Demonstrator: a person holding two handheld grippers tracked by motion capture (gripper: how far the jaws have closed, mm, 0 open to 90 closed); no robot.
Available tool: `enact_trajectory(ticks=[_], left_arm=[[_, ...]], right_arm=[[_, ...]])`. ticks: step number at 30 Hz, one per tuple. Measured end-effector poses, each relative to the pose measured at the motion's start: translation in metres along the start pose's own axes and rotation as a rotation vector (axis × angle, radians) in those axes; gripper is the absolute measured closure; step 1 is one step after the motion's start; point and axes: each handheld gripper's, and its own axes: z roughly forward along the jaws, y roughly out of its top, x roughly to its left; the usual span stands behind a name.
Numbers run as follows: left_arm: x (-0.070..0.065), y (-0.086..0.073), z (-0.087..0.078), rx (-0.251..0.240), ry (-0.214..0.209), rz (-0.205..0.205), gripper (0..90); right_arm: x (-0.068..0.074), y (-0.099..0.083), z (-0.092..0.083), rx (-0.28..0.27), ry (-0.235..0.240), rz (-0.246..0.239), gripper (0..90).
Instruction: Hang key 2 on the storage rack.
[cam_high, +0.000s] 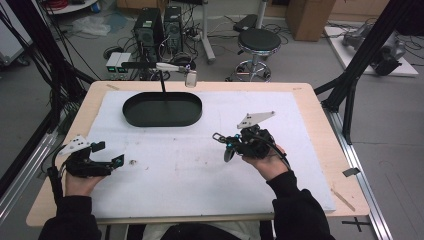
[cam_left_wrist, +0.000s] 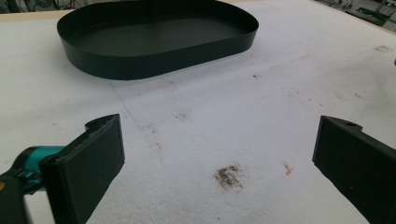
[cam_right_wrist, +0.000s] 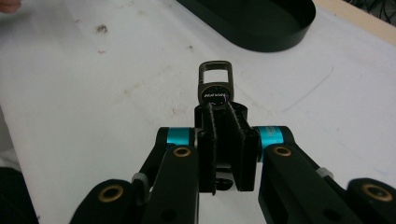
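Pinching a small metal clip (cam_right_wrist: 215, 88) between its jaws, the right gripper (cam_high: 229, 144) holds it above the white mat (cam_high: 200, 165), loop end pointing away from the hand. The black oval tray (cam_high: 162, 109) lies far and to the left of the clip. The left gripper (cam_high: 111, 155), jaws spread and empty, hovers at the near left, about as far from the tray.

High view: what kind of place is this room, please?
Probably a lab or workshop set up for recording. Computer towers and loose cables lie on the floor behind the table, a stool stands nearby, and a black frame surrounds the table.
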Motion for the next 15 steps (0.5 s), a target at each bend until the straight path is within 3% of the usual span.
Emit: enact_trajectory(ticks=[7, 15], left_arm=[[0.0, 0.0, 0.0, -0.001, -0.002, -0.001, 2.6], [0.001, 0.0, 0.001, -0.003, -0.003, -0.004, 2.6]], right_arm=[[0.002, 0.019, 0.013, -0.001, -0.012, -0.023, 83.1], [-0.003, 0.038, 0.031, -0.007, -0.013, -0.012, 83.1]])
